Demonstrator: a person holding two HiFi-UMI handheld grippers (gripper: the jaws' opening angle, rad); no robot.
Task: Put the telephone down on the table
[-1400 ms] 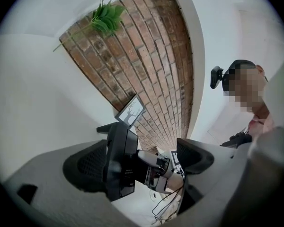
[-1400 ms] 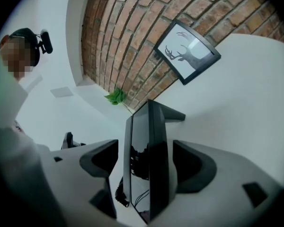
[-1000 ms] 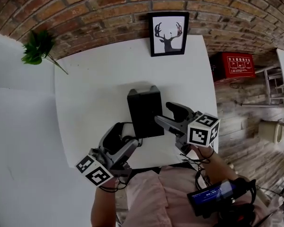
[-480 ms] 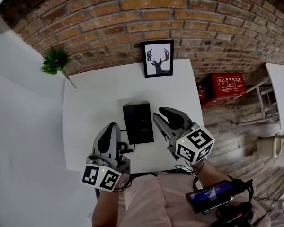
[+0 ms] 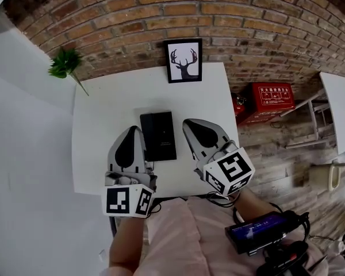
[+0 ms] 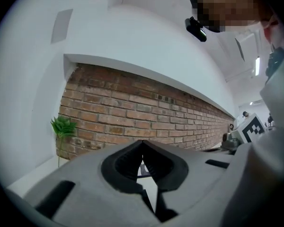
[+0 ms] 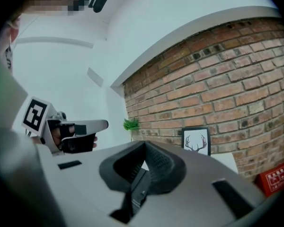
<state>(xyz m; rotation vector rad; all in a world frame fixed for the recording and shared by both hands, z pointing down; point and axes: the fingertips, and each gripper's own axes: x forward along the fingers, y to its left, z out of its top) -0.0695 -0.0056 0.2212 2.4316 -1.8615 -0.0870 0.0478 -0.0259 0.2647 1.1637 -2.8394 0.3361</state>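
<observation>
Telephone [image 5: 158,135] lying flat on the white desk [image 5: 98,119] between our tongs, left tongs [image 5: 131,130] pressed together on nothing, right tongs [image 5: 188,123] likewise closed and empty

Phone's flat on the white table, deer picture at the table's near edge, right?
No: the deer picture stands at the far edge of the table, by the brick wall; see the head view. The phone lies flat on it.
</observation>
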